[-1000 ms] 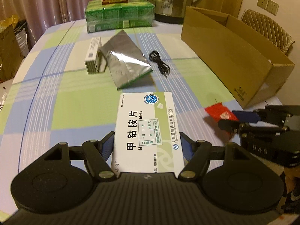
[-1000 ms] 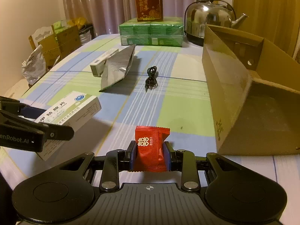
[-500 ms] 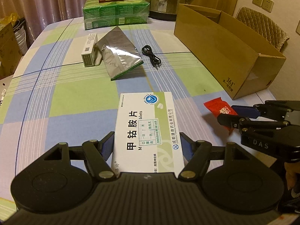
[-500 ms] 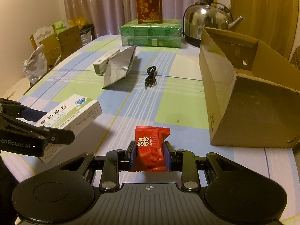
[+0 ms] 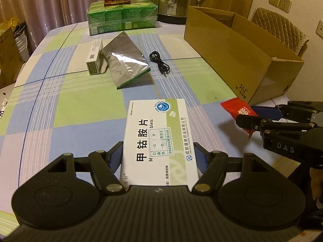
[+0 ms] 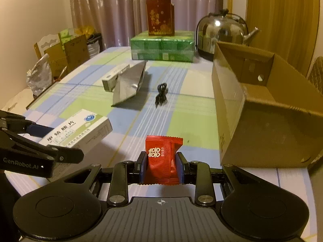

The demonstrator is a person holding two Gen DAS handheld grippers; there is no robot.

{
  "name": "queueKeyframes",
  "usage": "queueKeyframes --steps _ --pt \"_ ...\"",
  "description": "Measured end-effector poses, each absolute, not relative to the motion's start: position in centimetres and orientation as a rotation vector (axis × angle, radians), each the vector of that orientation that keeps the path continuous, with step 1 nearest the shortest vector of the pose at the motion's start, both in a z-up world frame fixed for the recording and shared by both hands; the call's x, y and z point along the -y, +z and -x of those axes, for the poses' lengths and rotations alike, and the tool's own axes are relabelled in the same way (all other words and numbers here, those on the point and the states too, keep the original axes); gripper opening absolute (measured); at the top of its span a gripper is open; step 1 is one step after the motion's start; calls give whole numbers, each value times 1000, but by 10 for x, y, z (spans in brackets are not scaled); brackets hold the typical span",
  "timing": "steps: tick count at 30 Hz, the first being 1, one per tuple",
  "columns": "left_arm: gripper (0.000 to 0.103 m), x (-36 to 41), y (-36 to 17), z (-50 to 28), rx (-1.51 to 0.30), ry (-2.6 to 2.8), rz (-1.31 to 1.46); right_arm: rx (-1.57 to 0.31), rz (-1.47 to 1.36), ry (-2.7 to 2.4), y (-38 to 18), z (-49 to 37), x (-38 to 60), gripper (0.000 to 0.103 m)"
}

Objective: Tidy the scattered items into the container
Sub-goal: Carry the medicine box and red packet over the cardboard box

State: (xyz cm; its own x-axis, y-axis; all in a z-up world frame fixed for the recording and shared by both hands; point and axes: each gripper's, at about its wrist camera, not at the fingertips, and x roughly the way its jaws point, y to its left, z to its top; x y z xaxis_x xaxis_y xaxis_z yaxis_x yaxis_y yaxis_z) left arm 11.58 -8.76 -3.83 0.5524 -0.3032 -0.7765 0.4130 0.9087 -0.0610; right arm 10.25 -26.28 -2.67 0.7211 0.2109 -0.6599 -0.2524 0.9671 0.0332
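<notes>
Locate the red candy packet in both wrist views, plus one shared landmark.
Left wrist: the red candy packet is at right of centre, clamped in the right gripper, near the cardboard box's front corner.
Right wrist: it stands upright at bottom centre between the right gripper's fingers.
Shared landmark: the black cable coiled on the tablecloth.

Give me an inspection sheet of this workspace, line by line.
Surface: checked tablecloth.
Job's things: open cardboard box; slim white box, foil pouch on the table.
Clutter: green carton pack, red box, kettle.
Grippers: left hand-held gripper shut on medicine box; right hand-held gripper shut on red sachet.
Cables: coiled black cable.
Surroundings: curtains, padded chair, bags.
</notes>
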Motion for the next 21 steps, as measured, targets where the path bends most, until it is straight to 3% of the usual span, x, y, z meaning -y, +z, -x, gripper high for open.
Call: queueKeyframes --steps 21 --pt "67 116 0 -112 -801 -466 -140 -578 71 219 28 -97 284 27"
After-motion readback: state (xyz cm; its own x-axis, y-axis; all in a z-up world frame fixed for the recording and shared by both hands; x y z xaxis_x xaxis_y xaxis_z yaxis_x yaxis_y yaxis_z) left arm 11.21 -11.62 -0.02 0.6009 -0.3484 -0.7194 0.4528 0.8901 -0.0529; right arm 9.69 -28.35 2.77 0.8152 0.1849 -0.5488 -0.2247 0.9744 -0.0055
